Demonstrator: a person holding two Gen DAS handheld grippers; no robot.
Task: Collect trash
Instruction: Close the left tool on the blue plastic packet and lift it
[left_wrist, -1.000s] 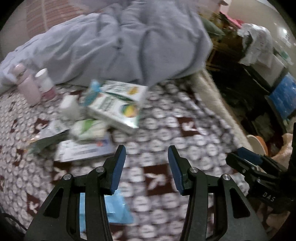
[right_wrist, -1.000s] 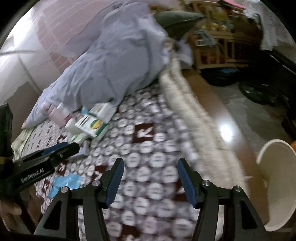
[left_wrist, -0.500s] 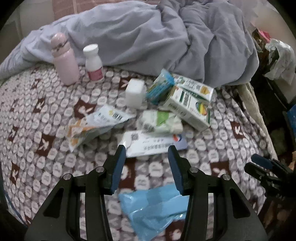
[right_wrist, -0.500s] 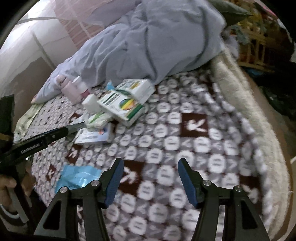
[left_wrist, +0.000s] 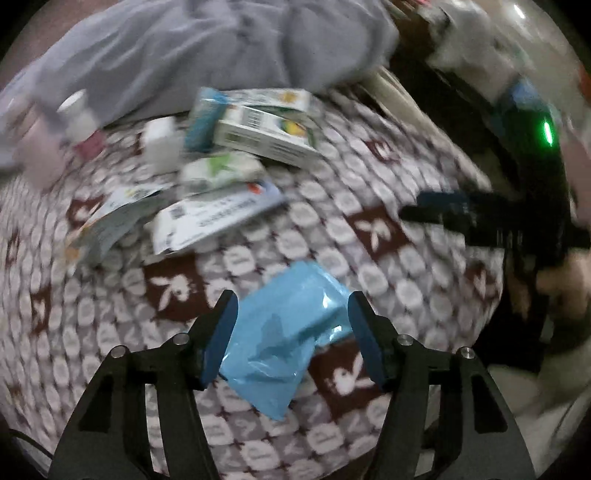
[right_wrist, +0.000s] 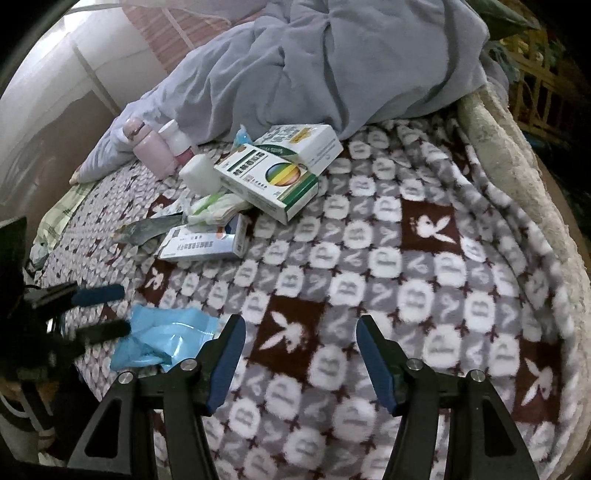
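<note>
Blue-padded and black-framed, the left tool (left_wrist: 291, 332) stands with its jaws wide, one on either side of a crumpled light-blue plastic wrapper (left_wrist: 286, 339) that lies flat on the bed; whether either pad touches the wrapper cannot be told. The right tool (right_wrist: 299, 354) is likewise spread wide and holds nothing, with only blanket between its jaws.

From the right wrist view the wrapper (right_wrist: 162, 339) lies just left of that tool, its near edge cut off behind the tool's frame. The wrapper is glossy, creased and partly folded over.

Hard to read: the left wrist view is smeared by motion, so print on the packages is illegible there.

Surface: a fleece blanket (right_wrist: 424, 266) in grey and maroon checks with white rabbit heads and letters covers the bed. A cream fuzzy border (right_wrist: 517, 177) runs along its right edge.

Farther up the bed, well apart from the wrapper, lies a heap of items: a flat white-and-blue medicine box (right_wrist: 207, 243), a white box with a green edge and a rainbow disc (right_wrist: 269, 181) resting tilted over a second white box (right_wrist: 306, 144), a green-and-white soft packet (right_wrist: 218, 210), a silver-grey sachet (right_wrist: 147, 229), a white cube-shaped container (right_wrist: 199, 173), a pink bottle (right_wrist: 151, 151) and a white-capped bottle (right_wrist: 177, 142), both upright.

A rumpled grey duvet (right_wrist: 332, 62) is piled behind them. Dim furniture at the far right is too dark to identify.
</note>
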